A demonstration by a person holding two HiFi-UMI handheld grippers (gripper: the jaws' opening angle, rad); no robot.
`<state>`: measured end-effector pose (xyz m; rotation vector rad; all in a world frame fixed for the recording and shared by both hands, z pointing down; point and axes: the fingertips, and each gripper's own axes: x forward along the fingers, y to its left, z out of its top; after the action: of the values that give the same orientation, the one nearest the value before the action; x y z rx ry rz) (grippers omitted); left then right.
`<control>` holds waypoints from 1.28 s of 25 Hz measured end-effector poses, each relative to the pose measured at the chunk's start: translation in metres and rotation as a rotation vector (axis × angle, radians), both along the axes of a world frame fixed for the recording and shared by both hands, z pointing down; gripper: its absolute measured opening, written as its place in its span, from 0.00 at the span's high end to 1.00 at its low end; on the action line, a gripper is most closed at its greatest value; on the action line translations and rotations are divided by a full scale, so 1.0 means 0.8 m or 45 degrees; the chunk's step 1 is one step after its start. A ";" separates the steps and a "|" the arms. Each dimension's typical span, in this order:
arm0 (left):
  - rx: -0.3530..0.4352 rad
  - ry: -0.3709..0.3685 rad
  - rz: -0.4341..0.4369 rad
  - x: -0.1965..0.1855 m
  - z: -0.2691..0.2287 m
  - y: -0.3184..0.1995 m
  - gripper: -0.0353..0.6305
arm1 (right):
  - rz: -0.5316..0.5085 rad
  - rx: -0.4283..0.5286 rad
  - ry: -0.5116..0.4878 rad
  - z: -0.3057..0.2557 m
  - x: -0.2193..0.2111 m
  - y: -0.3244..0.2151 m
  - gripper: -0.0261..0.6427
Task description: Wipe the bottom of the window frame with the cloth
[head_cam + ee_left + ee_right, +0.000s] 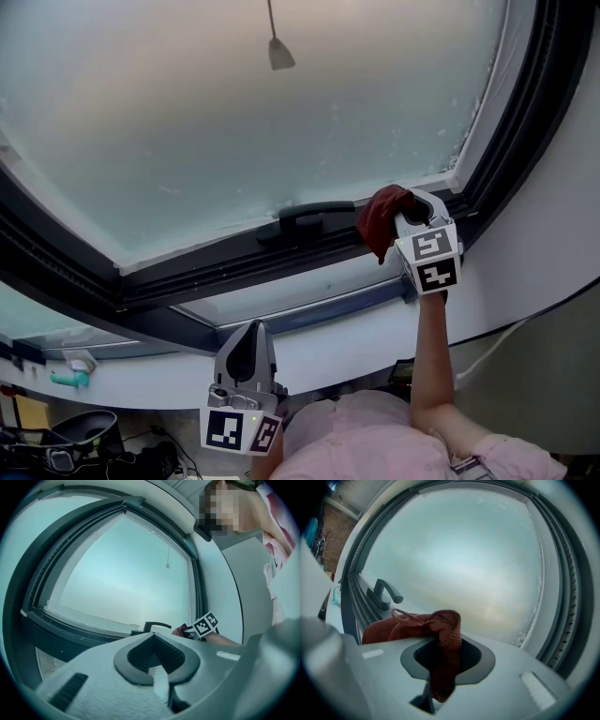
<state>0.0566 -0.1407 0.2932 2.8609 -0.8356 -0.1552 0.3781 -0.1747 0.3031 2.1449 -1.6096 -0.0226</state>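
Observation:
A dark red cloth [380, 217] is bunched against the bottom of the dark window frame [234, 267], just right of the black window handle [309, 217]. My right gripper [409, 214] is shut on the cloth, which hangs out between its jaws in the right gripper view as a red fold [443, 639]. The handle [384, 592] sits to the cloth's left there. My left gripper [247, 345] hangs low, well below the frame, jaws shut with nothing in them [154, 660]. From the left gripper view the right gripper's marker cube [206, 624] and the cloth [180, 631] show far off.
Frosted glass [244, 112] fills the window, with a blind-cord pull [280, 52] hanging before it. The white sill [337, 333] runs below the frame. A white wall [553, 216] curves at right. Cluttered things [75, 375] lie at lower left. A person's pink sleeve [375, 441] is at bottom.

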 end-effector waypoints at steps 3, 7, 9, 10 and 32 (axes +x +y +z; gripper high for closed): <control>0.000 -0.003 0.002 0.003 0.001 0.001 0.95 | 0.017 0.002 -0.002 0.000 0.009 0.004 0.85; 0.000 -0.004 0.004 0.007 0.000 0.003 0.95 | 0.042 -0.001 -0.002 0.001 0.022 0.011 0.85; 0.003 -0.002 0.004 0.008 0.000 0.003 0.95 | 0.052 -0.001 -0.002 0.001 0.028 0.014 0.85; 0.005 -0.002 0.004 0.009 -0.001 0.004 0.95 | 0.055 0.000 -0.003 0.001 0.030 0.015 0.85; 0.003 -0.011 -0.015 0.031 0.005 0.011 0.95 | 0.085 0.037 -0.026 0.001 0.067 0.033 0.85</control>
<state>0.0818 -0.1322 0.2970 2.8612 -0.8541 -0.1450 0.4318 -0.1481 0.3037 2.2267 -1.5570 -0.0028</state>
